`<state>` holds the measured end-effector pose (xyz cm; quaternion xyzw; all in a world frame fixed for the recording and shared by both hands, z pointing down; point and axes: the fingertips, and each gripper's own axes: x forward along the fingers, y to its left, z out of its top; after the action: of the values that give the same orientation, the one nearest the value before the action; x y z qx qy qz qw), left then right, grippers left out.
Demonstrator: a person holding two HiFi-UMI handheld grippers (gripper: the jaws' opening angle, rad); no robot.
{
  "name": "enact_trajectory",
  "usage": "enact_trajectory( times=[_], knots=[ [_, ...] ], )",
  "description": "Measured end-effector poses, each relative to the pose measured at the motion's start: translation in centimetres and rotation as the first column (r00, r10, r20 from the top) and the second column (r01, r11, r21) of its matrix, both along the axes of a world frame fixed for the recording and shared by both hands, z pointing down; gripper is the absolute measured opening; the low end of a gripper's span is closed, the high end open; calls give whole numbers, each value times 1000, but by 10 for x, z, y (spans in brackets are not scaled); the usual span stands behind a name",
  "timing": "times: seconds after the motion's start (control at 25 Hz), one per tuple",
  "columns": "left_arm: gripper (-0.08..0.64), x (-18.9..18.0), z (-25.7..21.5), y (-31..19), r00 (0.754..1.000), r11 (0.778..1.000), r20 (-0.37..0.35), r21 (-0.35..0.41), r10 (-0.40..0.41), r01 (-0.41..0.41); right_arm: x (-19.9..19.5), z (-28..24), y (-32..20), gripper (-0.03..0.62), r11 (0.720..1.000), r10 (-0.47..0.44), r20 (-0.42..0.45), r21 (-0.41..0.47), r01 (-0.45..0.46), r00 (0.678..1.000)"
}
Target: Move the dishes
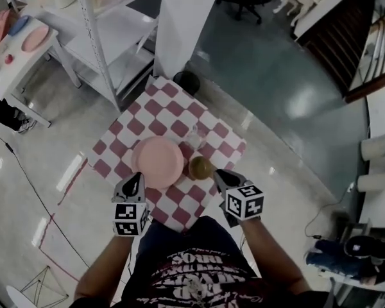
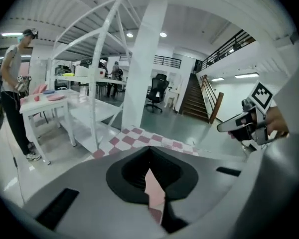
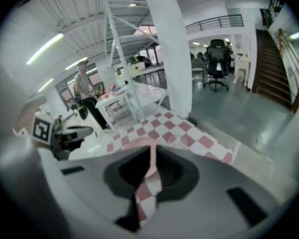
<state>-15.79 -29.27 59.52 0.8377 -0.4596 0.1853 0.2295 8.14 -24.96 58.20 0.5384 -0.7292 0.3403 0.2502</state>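
A pink plate (image 1: 157, 161) lies on the small table with a red-and-white checked cloth (image 1: 160, 111). Right of the plate stands a brownish-green bowl (image 1: 201, 167), and a clear glass (image 1: 194, 136) stands behind it. My left gripper (image 1: 138, 177) hovers at the plate's near left edge, jaws shut and empty. My right gripper (image 1: 219, 173) is just right of the bowl, also shut on nothing. In the left gripper view only a thin slit between the jaws (image 2: 150, 169) shows pink plate. The right gripper view shows the same narrow slit (image 3: 152, 158).
A white pillar (image 1: 186, 18) and a white shelf frame (image 1: 96, 37) stand behind the table. A black round object (image 1: 187, 81) sits on the floor at the table's far corner. A side table (image 1: 25, 40) with pink dishes is far left, with a person (image 2: 12, 83) beside it.
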Motion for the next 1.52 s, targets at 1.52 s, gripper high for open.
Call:
enact_trajectory(
  times=[1.52],
  knots=[
    [31,-20,152,70,919,782,152,-485,-364,390,52,232,-34,41,902,43,84,-433,-3,995]
  ],
)
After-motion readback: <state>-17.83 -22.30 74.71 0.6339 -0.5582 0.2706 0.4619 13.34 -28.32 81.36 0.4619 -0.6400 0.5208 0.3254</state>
